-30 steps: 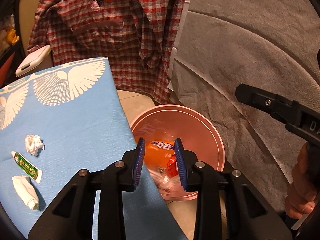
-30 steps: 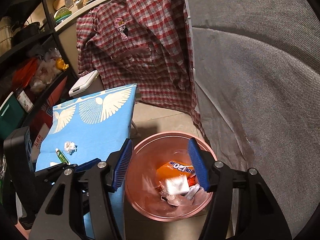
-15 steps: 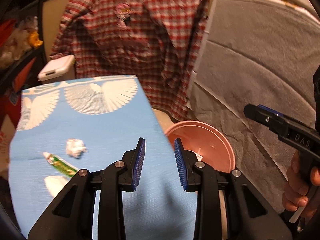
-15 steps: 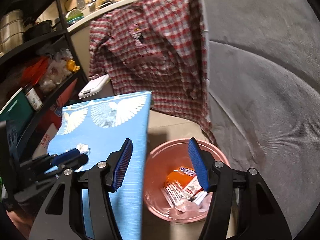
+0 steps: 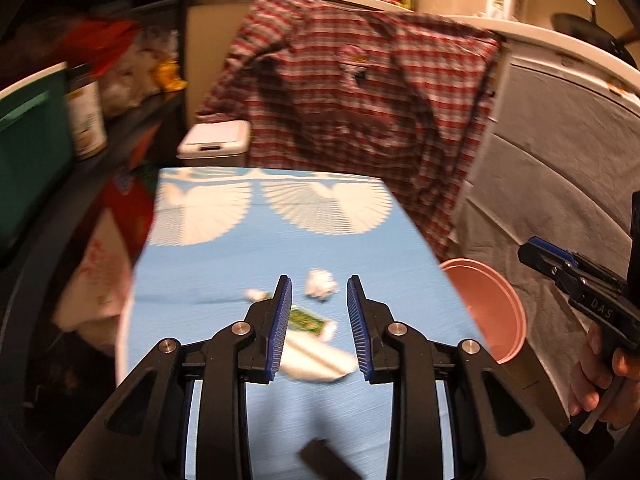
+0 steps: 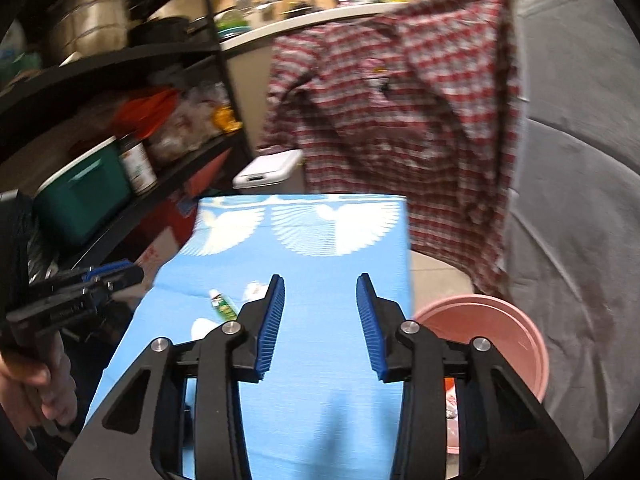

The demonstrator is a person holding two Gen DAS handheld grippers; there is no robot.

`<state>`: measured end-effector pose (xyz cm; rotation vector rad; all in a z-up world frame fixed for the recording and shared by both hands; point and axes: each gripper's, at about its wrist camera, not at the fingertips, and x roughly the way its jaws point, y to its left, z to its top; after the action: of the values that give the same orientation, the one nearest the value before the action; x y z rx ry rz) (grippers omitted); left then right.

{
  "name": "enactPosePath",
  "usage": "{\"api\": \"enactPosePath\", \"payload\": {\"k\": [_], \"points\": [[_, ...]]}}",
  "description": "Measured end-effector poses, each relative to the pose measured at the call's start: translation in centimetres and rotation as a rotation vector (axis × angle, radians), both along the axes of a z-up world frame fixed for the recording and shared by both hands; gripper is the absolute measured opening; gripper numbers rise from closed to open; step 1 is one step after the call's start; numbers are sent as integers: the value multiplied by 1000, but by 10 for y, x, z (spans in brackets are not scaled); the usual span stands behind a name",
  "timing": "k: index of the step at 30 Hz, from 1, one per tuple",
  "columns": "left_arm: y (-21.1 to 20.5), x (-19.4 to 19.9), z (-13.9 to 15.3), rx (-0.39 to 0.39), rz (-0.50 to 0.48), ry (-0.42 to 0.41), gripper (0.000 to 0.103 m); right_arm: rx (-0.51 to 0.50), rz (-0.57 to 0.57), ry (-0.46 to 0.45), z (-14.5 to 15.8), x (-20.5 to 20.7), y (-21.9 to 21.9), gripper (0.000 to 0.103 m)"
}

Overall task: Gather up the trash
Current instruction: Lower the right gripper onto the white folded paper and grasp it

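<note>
A blue table point(image 5: 224, 272) with white wing prints carries trash: a crumpled white tissue point(image 5: 320, 283), a green-labelled tube point(image 5: 306, 320) and a white wad point(image 5: 316, 358). My left gripper point(image 5: 319, 328) is open and empty above them. My right gripper point(image 6: 320, 324) is open and empty over the table point(image 6: 320, 360); the tube point(image 6: 222, 304) lies to its left. A pink bin point(image 5: 488, 312) stands on the floor right of the table, and it shows in the right wrist view point(image 6: 500, 328) with wrappers inside.
A plaid shirt point(image 5: 360, 100) hangs behind the table. A black shelf rack point(image 6: 100, 140) with a green box and jars stands at the left. A white lidded bin point(image 5: 216, 140) sits behind the table. Grey cloth point(image 6: 580, 220) covers the right.
Both grippers have swung left and up from over the pink bin to over the blue table. The trash now lies between my left fingers. Both stay open.
</note>
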<state>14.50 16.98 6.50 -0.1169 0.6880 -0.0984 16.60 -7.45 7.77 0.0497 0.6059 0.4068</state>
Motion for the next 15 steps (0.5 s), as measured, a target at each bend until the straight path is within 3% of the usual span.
{"api": "enactPosePath", "payload": {"k": [6, 15], "points": [[45, -5, 4, -26, 69, -5, 29, -49, 128, 60, -24, 1, 58, 35], [69, 6, -8, -38, 94, 20, 28, -168, 266, 121, -75, 9, 121, 39]]}}
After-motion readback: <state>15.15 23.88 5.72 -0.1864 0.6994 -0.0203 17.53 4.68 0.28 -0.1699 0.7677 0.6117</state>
